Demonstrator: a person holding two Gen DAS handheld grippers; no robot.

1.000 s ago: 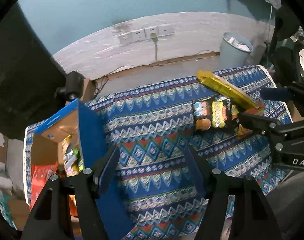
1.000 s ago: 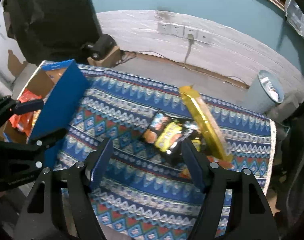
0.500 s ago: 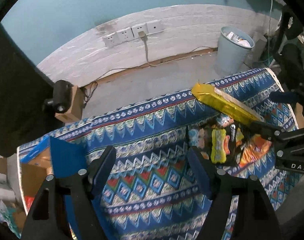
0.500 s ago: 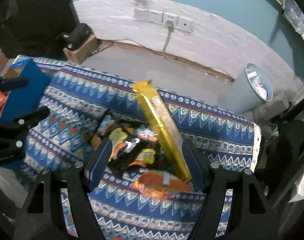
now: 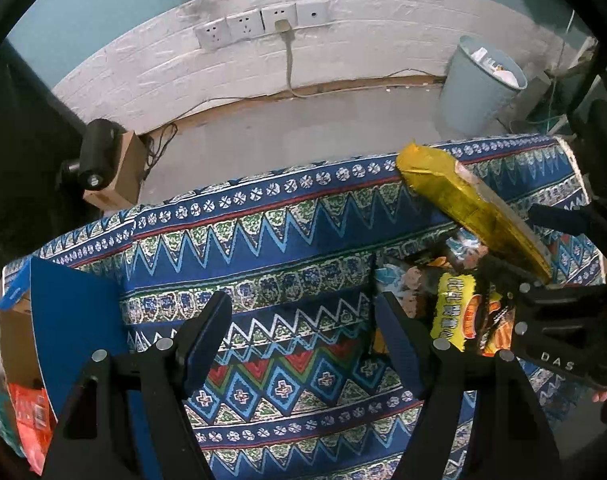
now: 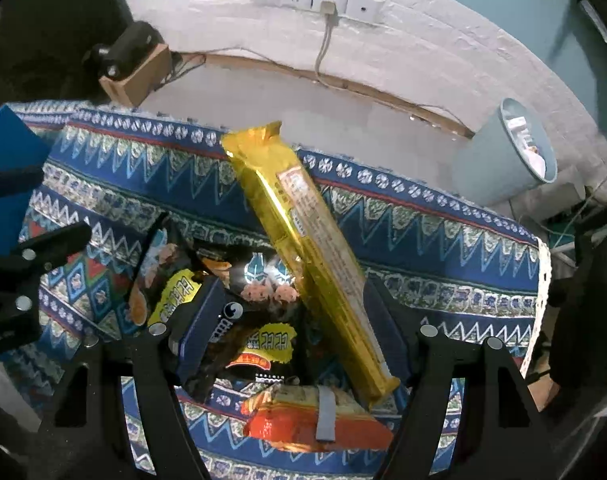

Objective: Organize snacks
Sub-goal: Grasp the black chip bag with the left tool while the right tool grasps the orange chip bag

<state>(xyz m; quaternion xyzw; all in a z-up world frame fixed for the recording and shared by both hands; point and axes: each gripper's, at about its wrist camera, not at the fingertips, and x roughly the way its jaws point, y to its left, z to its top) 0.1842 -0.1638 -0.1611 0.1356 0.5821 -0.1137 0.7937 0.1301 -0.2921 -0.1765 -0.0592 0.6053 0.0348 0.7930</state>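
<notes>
A long gold snack pack (image 6: 311, 248) lies slanted across a pile of snacks on the patterned cloth (image 6: 423, 240); it also shows in the left wrist view (image 5: 471, 208). Under it lie dark snack bags with yellow labels (image 6: 263, 320) and an orange pack (image 6: 315, 420). My right gripper (image 6: 291, 320) is open, its fingers either side of the pile, low over it. My left gripper (image 5: 303, 332) is open and empty above the cloth, left of the pile (image 5: 455, 312). A blue cardboard box (image 5: 63, 320) with snacks inside stands at the left.
Beyond the cloth's far edge are the grey floor, a white wall with sockets (image 5: 259, 24), a pale blue bin (image 5: 479, 80) at the right and a small brown box with a black device (image 5: 103, 160) at the left.
Both grippers have moved right, away from the box. The right gripper has dropped closer onto the snack pile, which now lies between its fingers. Both stay open.
</notes>
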